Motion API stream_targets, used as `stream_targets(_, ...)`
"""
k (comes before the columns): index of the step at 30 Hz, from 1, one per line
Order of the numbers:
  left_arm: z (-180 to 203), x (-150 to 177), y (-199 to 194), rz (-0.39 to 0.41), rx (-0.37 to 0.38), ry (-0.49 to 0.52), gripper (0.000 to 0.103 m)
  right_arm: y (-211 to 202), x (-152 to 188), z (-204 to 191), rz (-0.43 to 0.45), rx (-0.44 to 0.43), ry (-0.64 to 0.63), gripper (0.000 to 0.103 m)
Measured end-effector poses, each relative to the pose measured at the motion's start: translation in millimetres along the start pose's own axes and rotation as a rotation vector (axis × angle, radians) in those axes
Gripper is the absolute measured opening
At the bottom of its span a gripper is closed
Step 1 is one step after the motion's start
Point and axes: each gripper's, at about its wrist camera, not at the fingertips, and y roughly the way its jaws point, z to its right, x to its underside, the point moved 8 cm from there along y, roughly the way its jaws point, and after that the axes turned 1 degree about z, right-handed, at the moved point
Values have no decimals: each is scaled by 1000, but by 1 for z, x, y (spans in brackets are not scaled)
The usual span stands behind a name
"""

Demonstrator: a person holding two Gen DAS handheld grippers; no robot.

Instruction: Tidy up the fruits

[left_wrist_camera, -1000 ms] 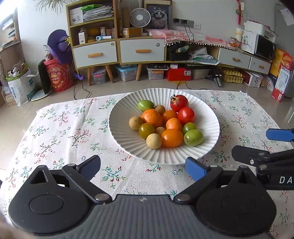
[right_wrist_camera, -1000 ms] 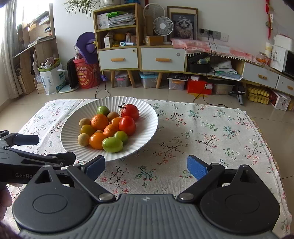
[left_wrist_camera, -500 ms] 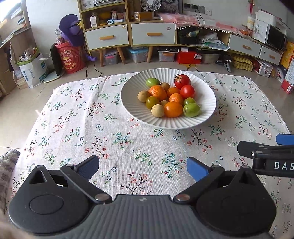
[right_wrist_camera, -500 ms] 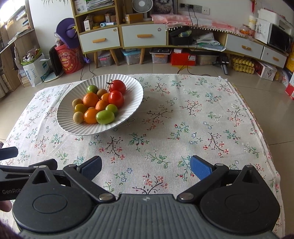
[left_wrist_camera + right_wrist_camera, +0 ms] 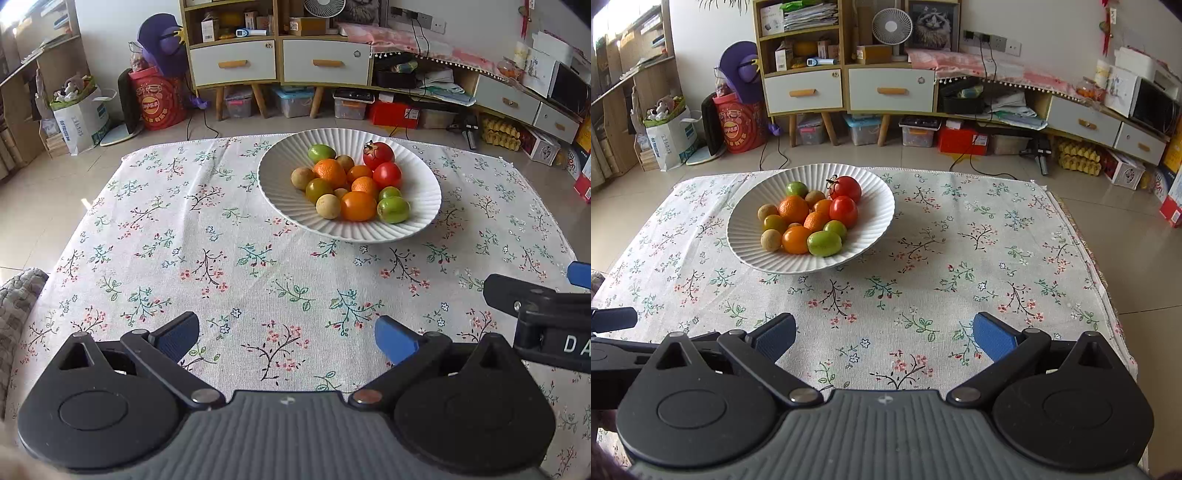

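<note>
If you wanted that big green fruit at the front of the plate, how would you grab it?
Probably from above, fingers closing across the narrow middle of the green fruit. It lies lengthwise at the near edge of the pile, with an orange touching one end.

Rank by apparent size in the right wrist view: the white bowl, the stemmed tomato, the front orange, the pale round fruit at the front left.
1. white bowl
2-3. stemmed tomato and front orange: alike, unranked
4. pale round fruit
</note>
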Motion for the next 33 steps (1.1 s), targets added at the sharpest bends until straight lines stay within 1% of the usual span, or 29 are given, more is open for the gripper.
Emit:
stream_targets(3, -2, -1, 1, 3, -8, -3, 100, 2, 1, 0, -12, -12, 6, 102)
stream_targets(10, -3, 0, 3, -5, -15, -2, 100, 6, 5, -3, -26, 4, -32, 102)
stream_targets(33, -3, 3, 4, -20, -8, 5, 100, 6, 2, -7, -19, 10, -57, 102)
